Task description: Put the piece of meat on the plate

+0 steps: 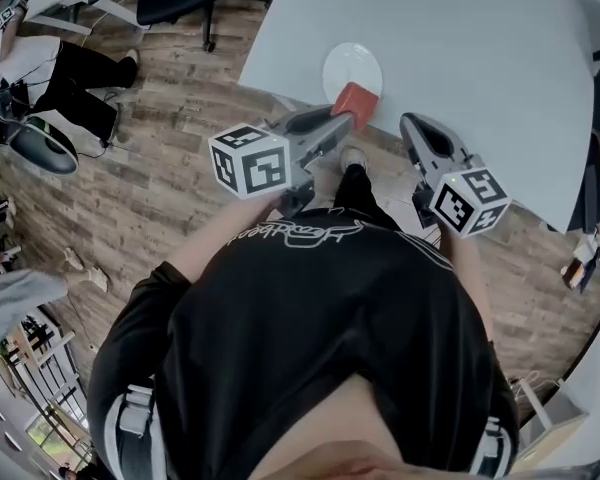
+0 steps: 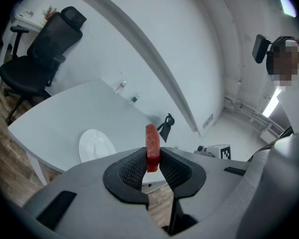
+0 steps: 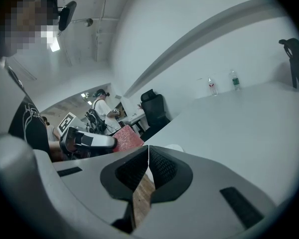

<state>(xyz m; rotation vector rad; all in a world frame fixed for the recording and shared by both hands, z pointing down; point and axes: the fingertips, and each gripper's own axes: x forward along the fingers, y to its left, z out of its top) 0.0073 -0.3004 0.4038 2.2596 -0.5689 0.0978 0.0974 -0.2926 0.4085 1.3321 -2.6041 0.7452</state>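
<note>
Legible txt: none confirmed. White script print (image 1: 298,233) across chest of my black shirt: lettering present, can't be read. Left marker cube (image 1: 250,161) and right marker cube (image 1: 468,201): black-white square code patterns only, no chars or nos. Two far bottles (image 3: 233,80): labels too small to read.

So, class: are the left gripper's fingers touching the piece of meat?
Touching. The left gripper view shows the piece of meat pinched upright between the left gripper and its fingers, both pressing its sides.
</note>
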